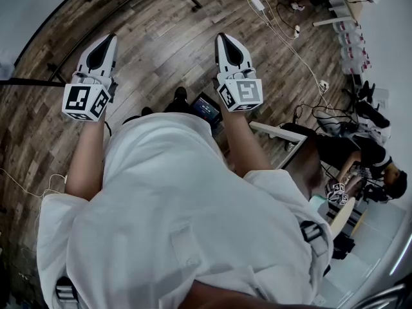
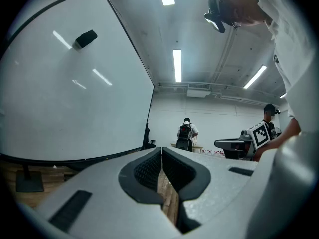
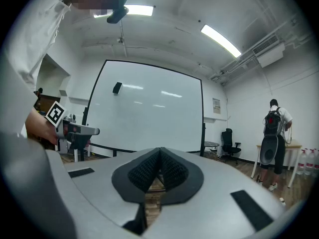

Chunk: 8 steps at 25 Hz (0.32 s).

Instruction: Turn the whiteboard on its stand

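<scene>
Whiteboard (image 3: 149, 113) position: upright on its stand (image 2: 26, 179), ahead of both grippers and touched by neither. In the right gripper view the board fills the middle of the room, well apart from the jaws, with its black frame visible on all sides. In the left gripper view the board sits to the left of the jaws and much nearer, with its lower edge running just above the gripper body. A small dark eraser (image 2: 85, 38) clings to the upper part of the white surface.

Left gripper (image 1: 107, 42): held level in the person's left hand, above the wooden floor (image 1: 161, 44). The jaws are together, the ribbed pads meet along a thin seam, and nothing lies between them.

Right gripper (image 1: 226, 41): held level in the right hand, beside the left gripper at about the same height. The jaws are together at the tips, with nothing between them. Only floor shows through the small gap behind the tips.

Each gripper view shows the other gripper's marker cube at its edge.

Surroundings: a white shirt (image 1: 167, 224) fills the lower head view. Cables (image 1: 290, 40) trail across the floor at the upper right. A person with a backpack (image 3: 273, 133) stands at a table at the far wall. An office chair (image 3: 229, 144) stands right of the board. Strip lights (image 2: 177, 63) run along the ceiling.
</scene>
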Tool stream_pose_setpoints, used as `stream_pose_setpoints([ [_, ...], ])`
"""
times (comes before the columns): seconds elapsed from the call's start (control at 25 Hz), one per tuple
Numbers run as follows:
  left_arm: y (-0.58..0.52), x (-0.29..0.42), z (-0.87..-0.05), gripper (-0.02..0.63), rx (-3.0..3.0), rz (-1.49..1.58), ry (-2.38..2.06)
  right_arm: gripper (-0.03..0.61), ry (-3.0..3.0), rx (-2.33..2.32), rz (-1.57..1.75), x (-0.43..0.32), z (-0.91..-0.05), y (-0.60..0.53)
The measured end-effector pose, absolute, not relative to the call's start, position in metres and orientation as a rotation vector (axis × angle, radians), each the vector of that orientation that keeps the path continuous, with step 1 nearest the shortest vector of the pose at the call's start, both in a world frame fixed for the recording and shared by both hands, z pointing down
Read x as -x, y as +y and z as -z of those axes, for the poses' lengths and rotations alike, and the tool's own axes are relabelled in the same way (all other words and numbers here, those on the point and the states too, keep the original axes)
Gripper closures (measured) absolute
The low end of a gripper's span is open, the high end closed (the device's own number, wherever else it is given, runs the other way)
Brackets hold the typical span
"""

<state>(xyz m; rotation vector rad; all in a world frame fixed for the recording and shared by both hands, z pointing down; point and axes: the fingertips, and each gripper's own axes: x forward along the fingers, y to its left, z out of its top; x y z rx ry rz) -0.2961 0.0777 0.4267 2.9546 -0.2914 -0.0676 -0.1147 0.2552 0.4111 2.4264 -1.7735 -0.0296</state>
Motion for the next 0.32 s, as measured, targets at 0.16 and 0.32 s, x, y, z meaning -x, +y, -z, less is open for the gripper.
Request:
stream_pose_setpoints([
  [0.16,0.071,0.297,-0.426,0.603,-2.949,0.067,-0.3,0.581,-1.78,-2.426,0.027,0.114,-0.409,0.248],
  [0.32,0.065,0.301,-0.426,0.603,-2.946,0.053,-0.311,0.581,-1.78,-2.424,0.029,0.116,-0.406,0.242],
])
